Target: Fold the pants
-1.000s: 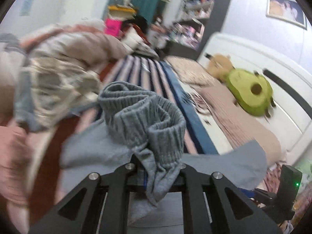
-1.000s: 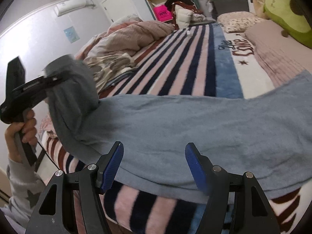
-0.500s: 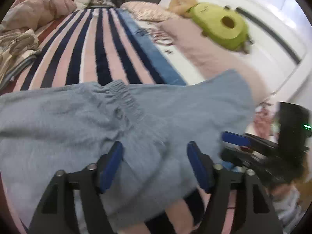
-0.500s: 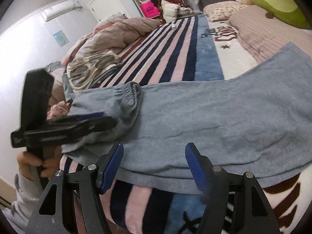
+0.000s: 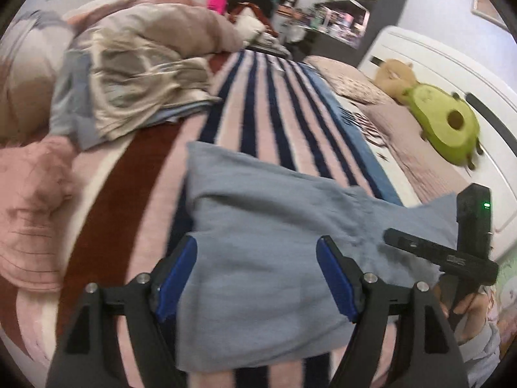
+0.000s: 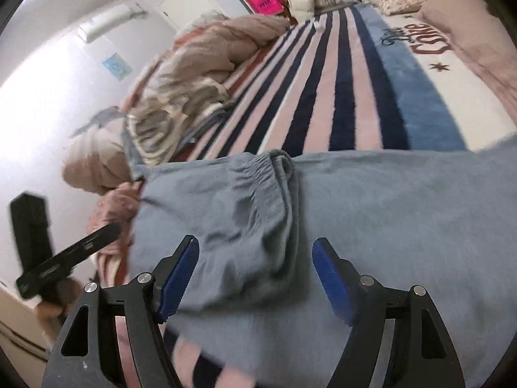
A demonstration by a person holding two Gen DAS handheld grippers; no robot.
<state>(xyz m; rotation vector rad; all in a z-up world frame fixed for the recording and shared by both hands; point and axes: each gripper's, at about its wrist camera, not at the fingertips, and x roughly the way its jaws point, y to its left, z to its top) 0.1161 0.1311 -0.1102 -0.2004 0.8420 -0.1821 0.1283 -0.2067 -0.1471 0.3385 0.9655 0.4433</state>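
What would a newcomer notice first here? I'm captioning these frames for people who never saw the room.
The grey pants lie across the near edge of the striped blanket, their elastic hem folded onto the middle. Both grippers, left and right, hang over them with nothing pinched. A green avocado plush sits by the white headboard.

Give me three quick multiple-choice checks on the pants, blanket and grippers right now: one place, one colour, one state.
1. Where do the grey pants lie?
A. on the striped blanket
B. on the floor
C. on the green avocado plush

2. What colour are the pads of the left gripper?
A. red
B. blue
C. yellow

3. How does the right gripper stand?
A. clamped on the waistband
B. holding a pillow
C. jaws apart, gripping nothing

Answers: 1 A, stripes show around the cloth; 2 B, both pads are blue; 3 C, the opening jaws hang above the flat fabric.
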